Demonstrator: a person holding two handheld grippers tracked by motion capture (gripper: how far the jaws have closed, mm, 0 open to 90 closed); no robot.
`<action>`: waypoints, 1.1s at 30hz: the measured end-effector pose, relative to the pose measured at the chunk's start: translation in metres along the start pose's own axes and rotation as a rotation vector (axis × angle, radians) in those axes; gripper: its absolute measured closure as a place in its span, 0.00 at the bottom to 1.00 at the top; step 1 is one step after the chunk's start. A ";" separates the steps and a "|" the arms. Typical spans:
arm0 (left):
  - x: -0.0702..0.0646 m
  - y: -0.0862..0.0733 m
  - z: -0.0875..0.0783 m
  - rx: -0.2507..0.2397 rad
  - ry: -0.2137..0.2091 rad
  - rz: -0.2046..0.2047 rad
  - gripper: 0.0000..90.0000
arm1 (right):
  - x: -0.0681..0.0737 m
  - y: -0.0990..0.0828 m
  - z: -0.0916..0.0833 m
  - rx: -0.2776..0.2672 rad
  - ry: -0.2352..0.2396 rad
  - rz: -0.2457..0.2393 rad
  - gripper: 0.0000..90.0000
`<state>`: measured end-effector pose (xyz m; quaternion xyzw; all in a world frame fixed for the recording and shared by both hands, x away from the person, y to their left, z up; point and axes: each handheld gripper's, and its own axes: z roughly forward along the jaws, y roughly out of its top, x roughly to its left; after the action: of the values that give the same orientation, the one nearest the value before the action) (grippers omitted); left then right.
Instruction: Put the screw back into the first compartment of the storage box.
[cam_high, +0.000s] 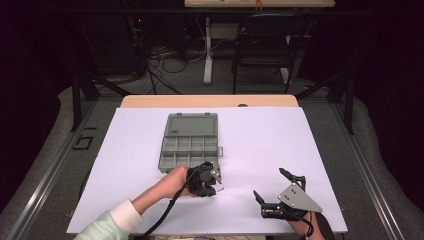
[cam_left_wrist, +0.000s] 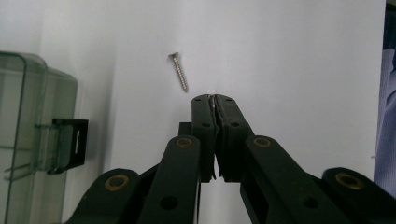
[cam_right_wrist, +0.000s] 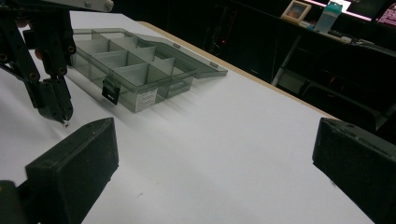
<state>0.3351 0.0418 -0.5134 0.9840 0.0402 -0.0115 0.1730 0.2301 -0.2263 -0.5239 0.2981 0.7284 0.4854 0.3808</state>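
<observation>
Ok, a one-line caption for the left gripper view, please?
Left gripper, jaws shut, pointing at a loose screw on the white table, beside the organizer box.

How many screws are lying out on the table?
1. A single screw lies loose on the white table, just ahead of the left gripper, beside the open compartment box. More may hide behind the gripper.
</observation>
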 end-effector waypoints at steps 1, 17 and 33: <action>0.001 -0.001 -0.001 0.004 0.006 0.000 0.97 | 0.000 0.000 0.000 0.001 -0.001 0.000 0.00; 0.017 -0.025 -0.024 0.020 0.033 -0.075 0.97 | 0.000 0.000 0.001 -0.004 -0.005 0.000 0.00; 0.032 -0.044 -0.047 0.025 0.082 -0.132 0.97 | 0.000 0.000 0.001 -0.005 -0.006 0.000 0.00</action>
<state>0.3635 0.1019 -0.4853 0.9809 0.1120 0.0167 0.1580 0.2306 -0.2258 -0.5242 0.2989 0.7259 0.4863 0.3837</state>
